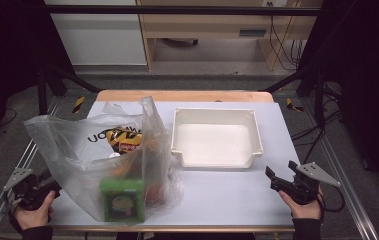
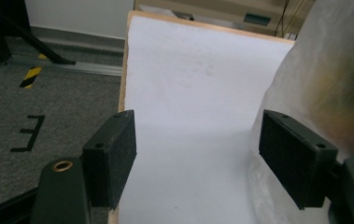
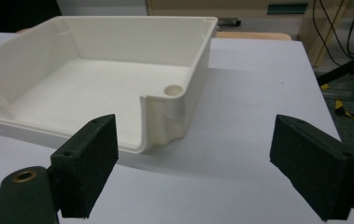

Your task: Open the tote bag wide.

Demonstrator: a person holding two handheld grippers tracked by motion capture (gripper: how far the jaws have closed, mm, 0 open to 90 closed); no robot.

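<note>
Beside crinkly clear bag, smooth rectangular bin.

left gripper: black, grey plate | right gripper: black, brass screws | dark sleeves

One white table holds one clear plastic bag and one empty white bin. Inside the bag lie one green box and one packet printed in yellow and black; other things in the bag are too blurred to count. Two hand-held grippers sit at the near edge: one left gripper and one right gripper, each with two black jaws spread apart.
</note>
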